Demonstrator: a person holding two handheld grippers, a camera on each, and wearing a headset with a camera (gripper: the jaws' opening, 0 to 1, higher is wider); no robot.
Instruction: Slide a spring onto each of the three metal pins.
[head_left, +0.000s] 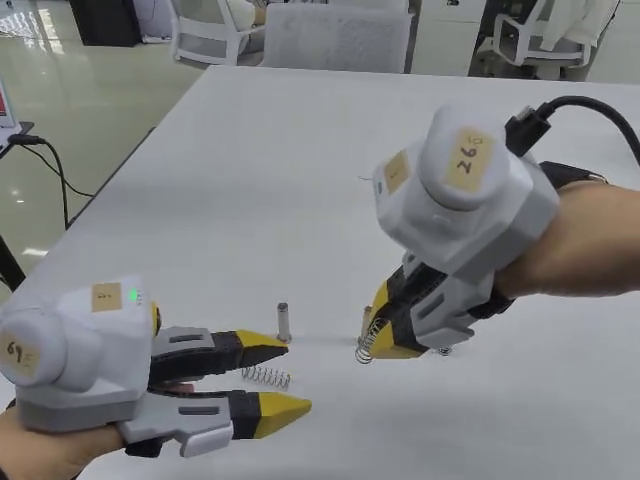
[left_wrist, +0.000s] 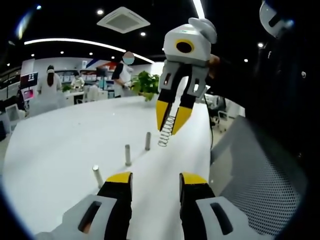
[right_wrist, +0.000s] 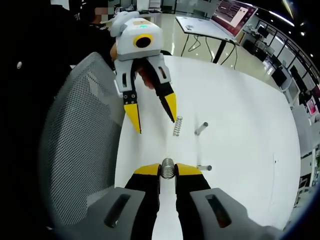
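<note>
White bench (head_left: 250, 180), seen from the near edge, with two hand-held grippers and three pins.

Right gripper (left_wrist: 172, 116), at right and raised: fingers pinched on the held spring (left_wrist: 166, 131).

Left gripper (right_wrist: 152, 114), near left and low over the bench: fingers spread wide, holding nothing.

Pins, short, metal and upright, stand in a left-to-right row: left pin (left_wrist: 97, 175), middle pin (left_wrist: 128, 154), right pin (left_wrist: 148, 141).

The held spring's long axis runs on from the fingertips, slanting down and slightly leftward. Its free lower end is close to the bench, near the middle and right pins. In the right gripper view it appears end-on, as a ring between the fingertips.

Loose spring (right_wrist: 177, 126) lies flat on the bench, long axis left-right, just on the near side of the left pin and beside the left gripper's fingertips.

In the head view the middle pin is partly hidden behind the right gripper's fingers, and the right pin is hard to make out beneath that gripper's body. Whether the held spring's lower end touches the bench or a pin cannot be told.
</note>
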